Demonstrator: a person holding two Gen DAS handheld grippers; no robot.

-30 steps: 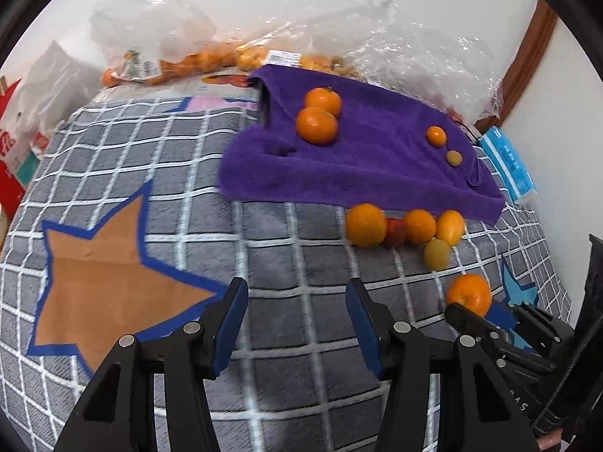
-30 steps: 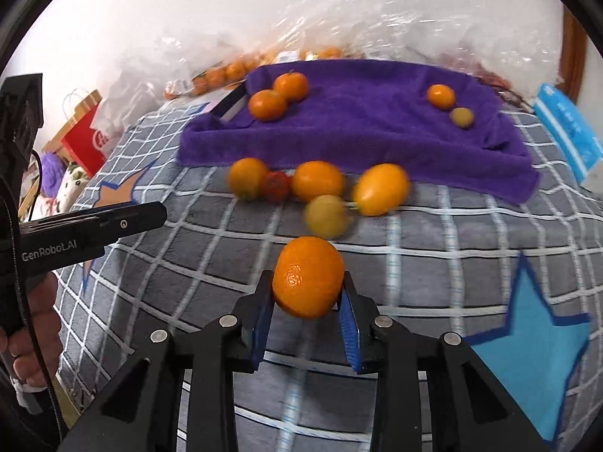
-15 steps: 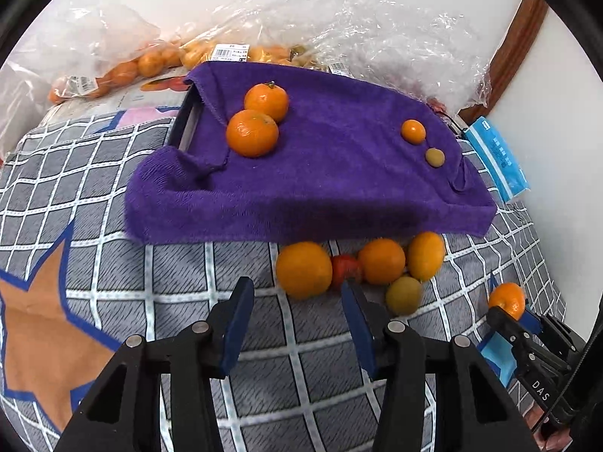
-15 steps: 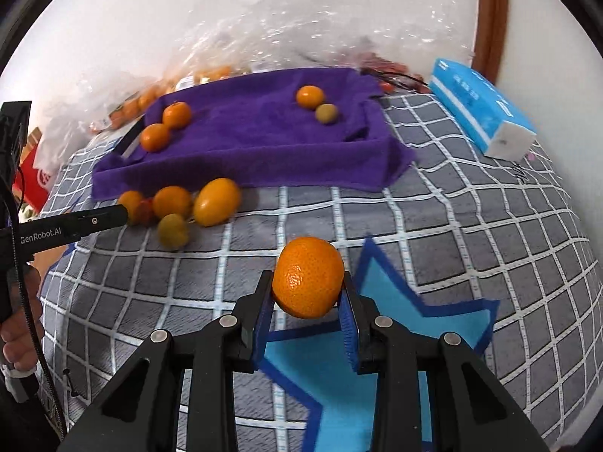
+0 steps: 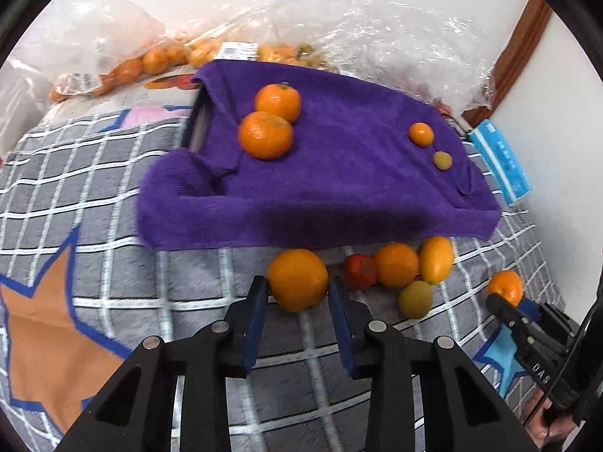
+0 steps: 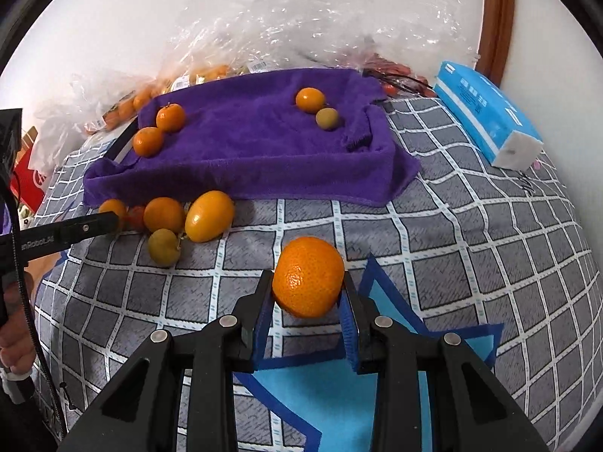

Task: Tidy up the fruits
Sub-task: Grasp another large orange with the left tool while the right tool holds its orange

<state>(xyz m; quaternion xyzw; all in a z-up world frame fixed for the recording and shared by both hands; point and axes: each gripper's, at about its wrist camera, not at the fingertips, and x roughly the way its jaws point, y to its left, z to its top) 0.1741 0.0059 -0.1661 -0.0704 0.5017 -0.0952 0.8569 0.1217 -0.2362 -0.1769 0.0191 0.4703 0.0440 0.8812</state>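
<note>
My left gripper (image 5: 297, 290) has its jaws closing on a round orange (image 5: 297, 278) that lies on the checked blanket just in front of the purple towel (image 5: 339, 177); both blue pads touch its sides. To its right lie a small red fruit (image 5: 360, 271), another orange (image 5: 395, 264), an oval yellow fruit (image 5: 436, 259) and a greenish one (image 5: 415, 298). My right gripper (image 6: 307, 292) is shut on a mandarin (image 6: 308, 277), held above a blue star patch. On the towel (image 6: 256, 150) sit two mandarins (image 6: 170, 116) at the left and two small fruits (image 6: 309, 100) at the right.
Clear plastic bags of fruit (image 5: 150, 60) pile up against the white wall behind the towel. A blue tissue pack (image 6: 486, 113) lies at the right by a wooden frame. A red bag (image 6: 28, 177) stands off the blanket's left edge. A hand (image 6: 15, 339) holds the left gripper's handle.
My left gripper came forward to the leftmost orange and its jaws narrowed around it. My right gripper carried its mandarin rightward, away from the fruit cluster, over the blue star.
</note>
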